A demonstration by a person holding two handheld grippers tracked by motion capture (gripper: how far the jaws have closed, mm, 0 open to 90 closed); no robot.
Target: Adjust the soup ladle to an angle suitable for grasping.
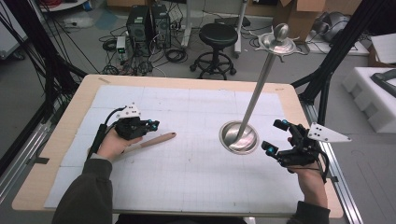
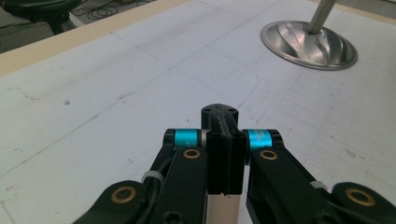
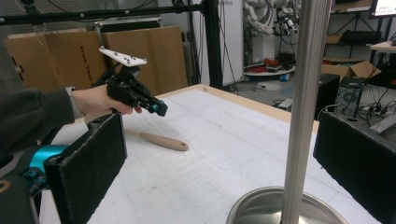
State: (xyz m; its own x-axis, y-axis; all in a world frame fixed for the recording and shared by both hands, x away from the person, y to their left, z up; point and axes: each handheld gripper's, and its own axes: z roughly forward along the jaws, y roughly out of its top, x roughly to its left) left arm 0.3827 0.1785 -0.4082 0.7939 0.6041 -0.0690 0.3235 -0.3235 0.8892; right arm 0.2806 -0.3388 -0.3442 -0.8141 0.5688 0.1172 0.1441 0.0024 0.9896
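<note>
Left gripper (image 1: 150,124): held in the person's left hand (image 1: 113,142) over the left part of the white mat (image 1: 187,186); in the left gripper view its two black jaws are pressed flat together, with nothing visible between the pads

Wooden handle (image 1: 154,140): a pale rounded stick lying on the mat just beside and below the left gripper, its free end pointing toward the middle of the table; its near end is hidden under the left hand, so what it belongs to cannot be made out; a pale strip shows under the closed jaws at the bottom of the left gripper view, too cut off to identify

Right gripper (image 1: 277,136): held in the right hand (image 1: 310,179) near the table's right edge, jaws spread wide; in the right gripper view its felt-faced pads (image 3: 95,158) stand far apart at either side of the pole, not touching it

Metal stand: a round steel base (image 1: 239,136) rests on the mat right of centre, just beside the right gripper; a slim pole (image 1: 257,91) rises from it to a disc and ball top (image 1: 280,39)

Cut off: in the right gripper view the pole runs out of the top and the base is clipped at the bottom

Table (image 1: 74,107): wooden edge around the mat
</note>
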